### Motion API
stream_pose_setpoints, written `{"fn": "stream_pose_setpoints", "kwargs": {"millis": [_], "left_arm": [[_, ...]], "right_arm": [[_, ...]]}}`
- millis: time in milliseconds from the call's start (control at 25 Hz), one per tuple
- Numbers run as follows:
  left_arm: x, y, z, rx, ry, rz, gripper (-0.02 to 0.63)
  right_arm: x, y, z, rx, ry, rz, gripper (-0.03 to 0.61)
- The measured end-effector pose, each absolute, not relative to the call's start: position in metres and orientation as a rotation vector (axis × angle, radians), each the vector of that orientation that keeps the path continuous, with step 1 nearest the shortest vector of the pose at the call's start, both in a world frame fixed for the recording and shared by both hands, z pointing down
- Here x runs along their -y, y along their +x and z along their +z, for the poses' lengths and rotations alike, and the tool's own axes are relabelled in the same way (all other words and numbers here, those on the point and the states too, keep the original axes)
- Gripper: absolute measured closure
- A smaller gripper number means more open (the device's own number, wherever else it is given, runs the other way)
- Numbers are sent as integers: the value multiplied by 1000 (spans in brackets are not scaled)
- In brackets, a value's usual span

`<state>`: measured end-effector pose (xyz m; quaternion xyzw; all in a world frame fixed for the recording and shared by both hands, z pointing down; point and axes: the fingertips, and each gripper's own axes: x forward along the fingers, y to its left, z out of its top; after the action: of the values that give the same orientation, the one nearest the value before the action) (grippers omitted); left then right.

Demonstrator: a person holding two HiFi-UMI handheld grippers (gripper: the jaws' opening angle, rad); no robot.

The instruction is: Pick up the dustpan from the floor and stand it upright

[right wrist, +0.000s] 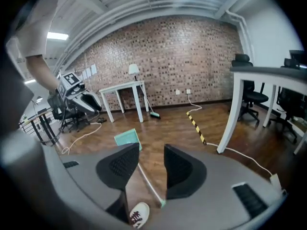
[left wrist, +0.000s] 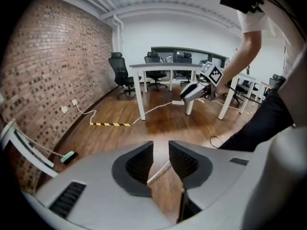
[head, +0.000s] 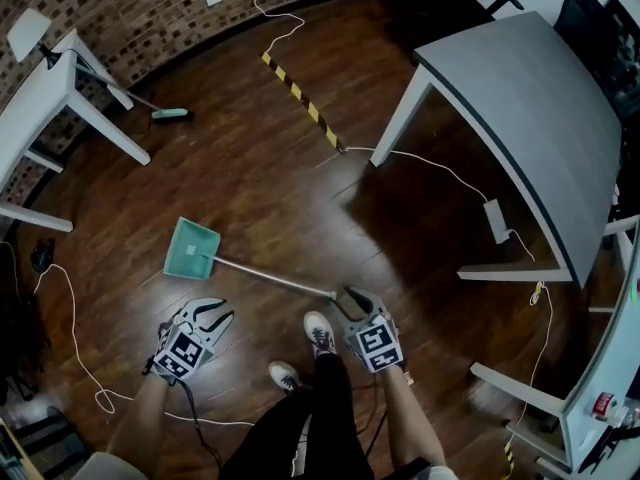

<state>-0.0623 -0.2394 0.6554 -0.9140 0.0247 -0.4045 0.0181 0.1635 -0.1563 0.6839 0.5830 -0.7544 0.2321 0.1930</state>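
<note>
Head view: the dustpan [head: 192,249] lies flat on the floor [head: 260,168], its teal pan left of centre and its long handle [head: 275,278] running toward lower right. Below the pan hangs the left claw [head: 210,315]. At the handle's far end sits the right claw [head: 350,300], beside a shoe [head: 319,332]. This view does not settle either jaw gap.

Left gripper view: jaws spread, with the handle visible through the gap and not pinched.

Right gripper view: jaws likewise spread. The handle runs up the gap toward the pan at centre left, ungripped.

A brush [head: 170,114] lies at upper left in the head view.
</note>
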Motion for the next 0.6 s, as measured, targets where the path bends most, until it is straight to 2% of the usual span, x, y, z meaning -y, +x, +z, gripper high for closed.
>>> {"fn": "stream_pose_setpoints", "kwargs": {"millis": [240, 600], "left_arm": [[227, -27, 807, 208, -2736, -1439, 495], [244, -7, 1014, 412, -2586, -1616, 454]], "right_arm": [[133, 178, 825, 2047, 1452, 725, 402], [99, 177, 1025, 2012, 1311, 844, 396]]}}
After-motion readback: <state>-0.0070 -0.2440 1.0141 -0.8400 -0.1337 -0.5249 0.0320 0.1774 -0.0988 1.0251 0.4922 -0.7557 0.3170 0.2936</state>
